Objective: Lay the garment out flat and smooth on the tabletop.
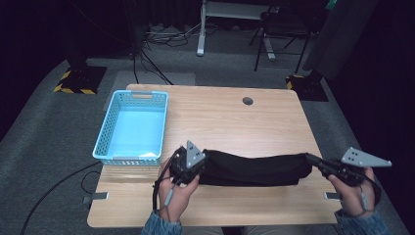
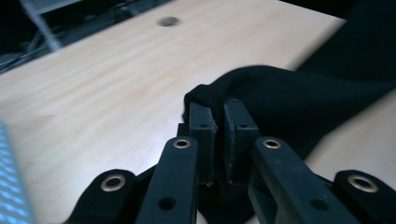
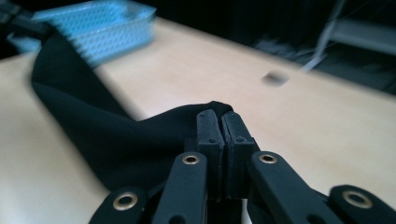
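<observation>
Light-blue perforated plastic basket (image 1: pixel 131 128) sitting empty at table's (image 1: pixel 235 122) left, just beyond left gripper (image 1: pixel 192 161). Long black cloth (image 1: pixel 254 169) stretching across near edge — L & R gripper (image 1: pixel 313 160) each pinching an end, jaws clamped on fabric.

Both forearms come in from six o'clock, sleeves in blue denim. The left hand (image 1: pixel 178 192) holds the left gripper (image 1: pixel 201 161) pointing toward three o'clock, its jaws pinched together. The right hand (image 1: pixel 353 195) aims the right gripper (image 1: pixel 309 157) toward nine o'clock, jaws likewise pressed closed.
</observation>
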A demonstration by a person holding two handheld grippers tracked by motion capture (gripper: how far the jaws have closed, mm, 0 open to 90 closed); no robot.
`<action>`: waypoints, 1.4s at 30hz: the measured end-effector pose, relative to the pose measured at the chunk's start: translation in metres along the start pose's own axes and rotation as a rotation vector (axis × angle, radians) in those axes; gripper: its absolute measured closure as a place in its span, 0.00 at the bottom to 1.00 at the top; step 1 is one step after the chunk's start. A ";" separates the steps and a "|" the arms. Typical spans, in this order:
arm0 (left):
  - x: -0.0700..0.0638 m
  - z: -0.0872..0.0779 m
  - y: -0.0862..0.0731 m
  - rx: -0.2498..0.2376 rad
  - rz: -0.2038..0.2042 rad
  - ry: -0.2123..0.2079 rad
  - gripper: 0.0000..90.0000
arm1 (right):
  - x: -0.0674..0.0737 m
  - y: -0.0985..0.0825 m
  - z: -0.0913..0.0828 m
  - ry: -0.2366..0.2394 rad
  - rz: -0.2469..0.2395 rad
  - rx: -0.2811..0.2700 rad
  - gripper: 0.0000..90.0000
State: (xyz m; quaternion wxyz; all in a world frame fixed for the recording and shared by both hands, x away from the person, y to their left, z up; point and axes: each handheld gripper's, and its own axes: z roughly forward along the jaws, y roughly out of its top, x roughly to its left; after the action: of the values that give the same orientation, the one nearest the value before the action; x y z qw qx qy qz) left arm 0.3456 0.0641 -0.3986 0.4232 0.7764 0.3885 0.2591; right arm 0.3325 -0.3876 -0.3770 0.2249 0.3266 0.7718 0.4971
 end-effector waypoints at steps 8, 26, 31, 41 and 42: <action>0.019 0.016 -0.005 0.033 -0.129 0.110 0.44 | -0.035 -0.015 0.046 -0.292 0.038 -0.029 0.55; -0.015 0.070 -0.030 0.222 -0.061 -0.054 0.39 | -0.046 -0.078 0.047 -0.172 0.118 0.205 0.50; -0.019 0.086 -0.035 0.270 -0.044 -0.074 0.38 | -0.046 -0.086 0.057 -0.129 0.114 0.278 0.58; -0.029 0.093 -0.037 0.325 0.020 -0.090 0.91 | -0.041 -0.086 0.068 -0.102 0.054 0.366 0.93; -0.029 0.091 -0.036 0.319 0.021 -0.093 0.91 | -0.039 -0.084 0.066 -0.105 0.050 0.366 0.94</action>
State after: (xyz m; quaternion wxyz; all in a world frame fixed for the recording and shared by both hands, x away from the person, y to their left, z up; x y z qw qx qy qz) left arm 0.3820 0.0106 -0.4780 0.3095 0.8488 0.3968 0.1625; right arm 0.3802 -0.3993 -0.4801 0.1894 0.4066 0.8281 0.3363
